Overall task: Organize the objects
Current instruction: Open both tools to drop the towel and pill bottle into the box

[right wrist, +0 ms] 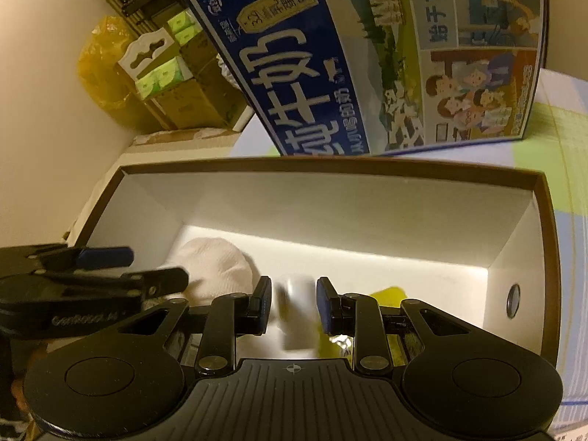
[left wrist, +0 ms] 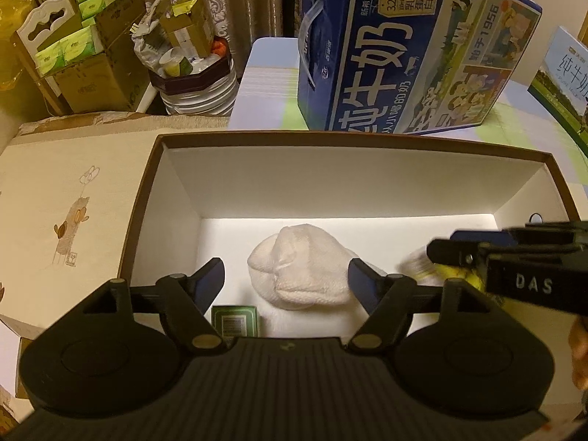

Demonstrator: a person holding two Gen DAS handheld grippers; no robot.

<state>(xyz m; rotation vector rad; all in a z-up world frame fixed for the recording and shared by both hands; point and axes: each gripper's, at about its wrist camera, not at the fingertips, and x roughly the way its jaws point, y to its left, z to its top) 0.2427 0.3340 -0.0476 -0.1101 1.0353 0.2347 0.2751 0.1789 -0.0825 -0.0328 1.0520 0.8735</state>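
My left gripper spread wide over brown-rimmed white cardboard box; small green packet below left finger, white knitted sock bundle between fingers, lumpy, on box floor. My right gripper half open, blurred white cylindrical object between fingers; contact unclear.

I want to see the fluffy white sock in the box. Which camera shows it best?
The left wrist view: the white sock lies whole and sharp in the box, between the open left tool. In the right wrist view the sock is partly hidden behind both tools.
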